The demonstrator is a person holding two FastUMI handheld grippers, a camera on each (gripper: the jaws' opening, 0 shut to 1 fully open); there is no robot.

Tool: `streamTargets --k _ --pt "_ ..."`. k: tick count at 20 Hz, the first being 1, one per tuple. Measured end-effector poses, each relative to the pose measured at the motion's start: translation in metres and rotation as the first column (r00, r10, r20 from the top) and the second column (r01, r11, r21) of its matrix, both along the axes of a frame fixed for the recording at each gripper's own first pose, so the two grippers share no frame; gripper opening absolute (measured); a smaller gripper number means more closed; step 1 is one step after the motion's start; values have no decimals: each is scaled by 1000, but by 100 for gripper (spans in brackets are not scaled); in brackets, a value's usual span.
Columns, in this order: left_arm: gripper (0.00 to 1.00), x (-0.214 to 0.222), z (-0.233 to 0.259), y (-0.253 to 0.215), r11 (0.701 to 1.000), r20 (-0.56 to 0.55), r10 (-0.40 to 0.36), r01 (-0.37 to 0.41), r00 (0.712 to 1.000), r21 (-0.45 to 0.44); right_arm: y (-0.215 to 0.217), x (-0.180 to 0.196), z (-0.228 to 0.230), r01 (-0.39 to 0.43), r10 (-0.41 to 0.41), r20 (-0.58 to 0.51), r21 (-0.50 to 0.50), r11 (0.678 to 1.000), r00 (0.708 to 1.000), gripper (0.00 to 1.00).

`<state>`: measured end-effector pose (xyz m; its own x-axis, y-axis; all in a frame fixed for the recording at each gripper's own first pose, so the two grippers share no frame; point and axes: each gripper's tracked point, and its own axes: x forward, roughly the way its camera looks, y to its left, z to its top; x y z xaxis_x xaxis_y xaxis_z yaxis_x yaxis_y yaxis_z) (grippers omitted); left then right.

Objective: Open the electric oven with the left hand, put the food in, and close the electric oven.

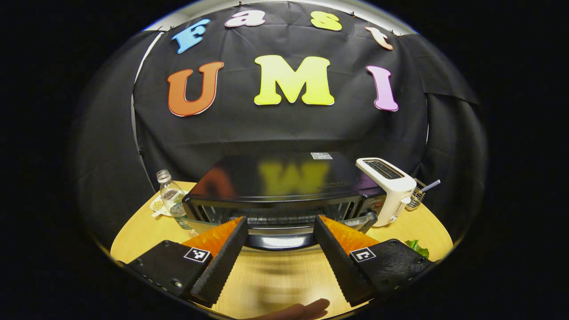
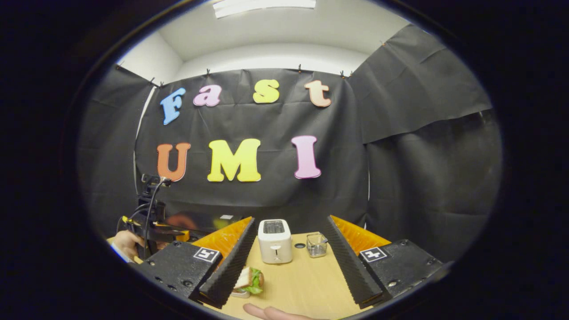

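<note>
Facing the electric oven [image 1: 284, 195] at frame centre, the left gripper view showed the left gripper [image 1: 281, 226] with its jaws spread wide and nothing between them. The fingers rose from the lower left and lower right of the frame, their tips near the oven's front edge. The oven door [image 1: 278, 233] appeared lowered part-way toward the camera, its curved handle [image 1: 275, 241] between the fingertips; contact could not be judged. A rack was visible inside the oven. A white toaster [image 1: 389, 189] stood just beside the oven at centre right, with a small wire holder [image 1: 418, 198] beyond it. A clear bottle [image 1: 171, 198] and a small dish [image 1: 158, 205] stood at centre left. A green leaf [image 1: 418, 248] showed at lower right on the wooden table [image 1: 275, 280]. A fingertip [image 1: 306, 309] lay at the bottom edge.

The right gripper view showed the right gripper [image 2: 289, 238], likewise with jaws wide apart and empty, held above the table [image 2: 302, 284]. The sandwich [image 2: 250, 281], bread with green lettuce, lay on the table at lower centre, just beside the left-hand finger. The toaster [image 2: 275, 241] stood at centre between the fingers, the wire holder [image 2: 316, 245] to its right. At left centre, the other gripper [image 2: 153, 222] and the hand [image 2: 126, 243] holding it were before the oven [image 2: 200, 221].
</note>
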<state>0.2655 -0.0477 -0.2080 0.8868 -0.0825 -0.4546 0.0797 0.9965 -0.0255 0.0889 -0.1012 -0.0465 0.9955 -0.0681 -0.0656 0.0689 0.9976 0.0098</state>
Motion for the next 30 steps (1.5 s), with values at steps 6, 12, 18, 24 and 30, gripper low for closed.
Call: streamTargets --k 6,12,18,24,30 --pt "99 -44 -21 -1 1000 -26 -5 5 1000 4 6 -7 -2 -7 7 -6 -1 1000 1000 99" --pt "99 -78 -51 0 1000 -65 -10 10 998 0 15 -12 -11 -28 28 -21 -10 1000 999 99" --pt "87 -106 -92 -6 1000 -121 5 -2 993 18 13 -14 -19 -24 24 -37 -10 1000 999 100" --pt "100 -122 -135 -13 1000 -214 5 -2 977 12 10 -10 -33 -16 16 -71 7 1000 997 100" --pt "95 -121 -131 -12 1000 -175 9 -9 985 3 10 -3 -46 -21 22 -107 11 1000 994 99"
